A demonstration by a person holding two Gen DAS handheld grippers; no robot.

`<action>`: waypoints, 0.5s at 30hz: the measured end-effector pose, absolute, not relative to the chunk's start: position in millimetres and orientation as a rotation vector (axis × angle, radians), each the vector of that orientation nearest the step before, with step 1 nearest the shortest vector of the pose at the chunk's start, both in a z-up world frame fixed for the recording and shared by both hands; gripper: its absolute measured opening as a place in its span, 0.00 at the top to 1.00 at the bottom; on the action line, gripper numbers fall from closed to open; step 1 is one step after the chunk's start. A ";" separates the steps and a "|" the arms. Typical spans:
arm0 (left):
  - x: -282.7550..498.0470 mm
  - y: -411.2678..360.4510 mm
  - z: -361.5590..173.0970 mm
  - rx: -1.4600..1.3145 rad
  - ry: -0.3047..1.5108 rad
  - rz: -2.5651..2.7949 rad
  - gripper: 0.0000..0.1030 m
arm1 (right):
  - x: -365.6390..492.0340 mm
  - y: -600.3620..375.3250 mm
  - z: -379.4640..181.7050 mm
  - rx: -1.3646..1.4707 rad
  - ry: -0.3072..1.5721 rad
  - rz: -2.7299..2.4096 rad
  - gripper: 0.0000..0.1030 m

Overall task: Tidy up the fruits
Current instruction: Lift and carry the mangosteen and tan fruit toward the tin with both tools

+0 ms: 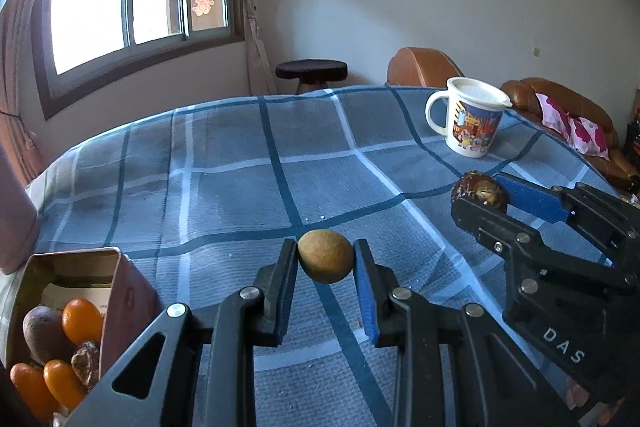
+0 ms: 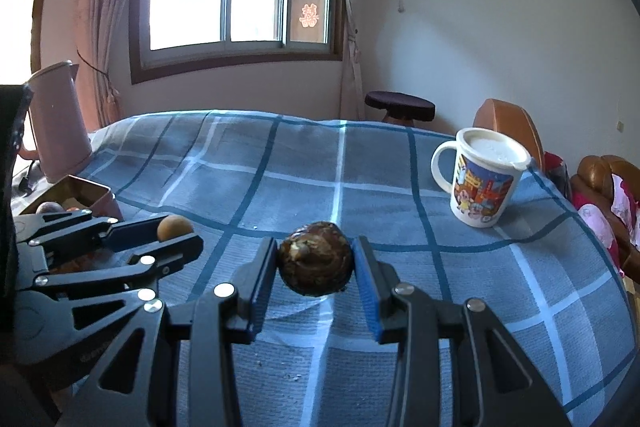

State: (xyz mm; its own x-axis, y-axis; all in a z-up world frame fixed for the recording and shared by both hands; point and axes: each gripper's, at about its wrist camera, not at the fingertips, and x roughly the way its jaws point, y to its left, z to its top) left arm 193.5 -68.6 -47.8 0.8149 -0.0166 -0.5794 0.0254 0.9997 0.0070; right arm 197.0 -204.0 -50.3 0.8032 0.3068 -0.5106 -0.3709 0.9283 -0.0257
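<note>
The tin (image 1: 116, 291) at near left already holds several fruits. The left gripper (image 1: 325, 261) has its jaws closed on a tan fruit (image 1: 326, 256); the right gripper (image 2: 316, 263) clamps a dark fruit (image 2: 316, 263). Both fruits are above the table (image 1: 224, 187), not yet binned. The tin's far contents are hidden.

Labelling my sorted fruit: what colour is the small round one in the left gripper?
Dull yellowish-brown, matte; the small round fruit shows best in the left wrist view.
</note>
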 end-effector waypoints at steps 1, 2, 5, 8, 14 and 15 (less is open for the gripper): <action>191.8 -68.4 -47.2 0.016 0.612 -0.020 0.71 | 195.5 -204.5 -49.5 -0.123 0.517 0.362 0.60; 189.9 -68.4 -46.6 0.017 0.606 -0.017 0.71 | 194.5 -204.7 -49.2 -0.121 0.512 0.362 0.60; 184.2 -68.0 -44.7 0.022 0.590 -0.010 0.71 | 190.1 -204.2 -47.4 -0.119 0.495 0.362 0.60; 177.4 -67.2 -42.3 0.025 0.567 -0.003 0.71 | 185.1 -202.1 -45.8 -0.124 0.477 0.359 0.60; 165.2 -66.8 -38.2 0.036 0.528 0.013 0.71 | 175.9 -198.0 -43.7 -0.126 0.455 0.364 0.60; 163.3 -66.8 -37.5 0.038 0.522 0.014 0.71 | 174.7 -197.6 -43.5 -0.126 0.452 0.365 0.60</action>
State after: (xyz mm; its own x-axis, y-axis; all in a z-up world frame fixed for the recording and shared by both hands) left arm 163.3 -66.8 -37.5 0.8669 0.0231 -0.4979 -0.0039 0.9992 0.0395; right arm 174.7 -197.6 -43.5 0.8360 0.3160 -0.4485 -0.3712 0.9278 -0.0383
